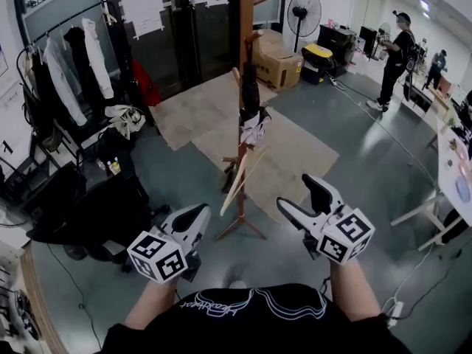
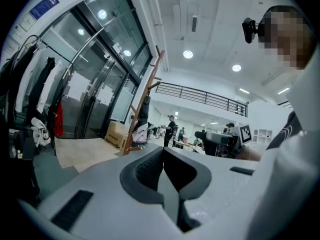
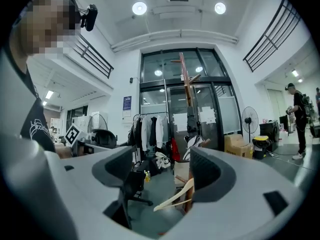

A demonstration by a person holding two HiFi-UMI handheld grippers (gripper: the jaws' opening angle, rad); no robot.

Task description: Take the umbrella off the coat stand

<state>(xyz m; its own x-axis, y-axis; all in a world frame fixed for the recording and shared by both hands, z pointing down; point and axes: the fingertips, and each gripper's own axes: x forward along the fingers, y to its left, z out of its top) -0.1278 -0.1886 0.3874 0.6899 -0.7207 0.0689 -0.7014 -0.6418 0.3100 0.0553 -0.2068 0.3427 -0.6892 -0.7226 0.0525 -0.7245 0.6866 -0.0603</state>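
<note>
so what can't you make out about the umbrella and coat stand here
Umbrella handle: too small and dark in the head view to see how it hooks on the coat stand.
Coat stand top: cut off by the head view's upper edge.
Coat stand base: hidden behind the right gripper in the right gripper view.
Under the umbrella, the white item: too small to identify.

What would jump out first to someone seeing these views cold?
The tall wooden coat stand stands mid-floor, with a dark folded umbrella hanging from it and a pale wooden hanger low by its base. In the foreground the right hand-held gripper has its jaws wide apart and empty, and the left hand-held gripper is shut on nothing; both are short of the stand.
</note>
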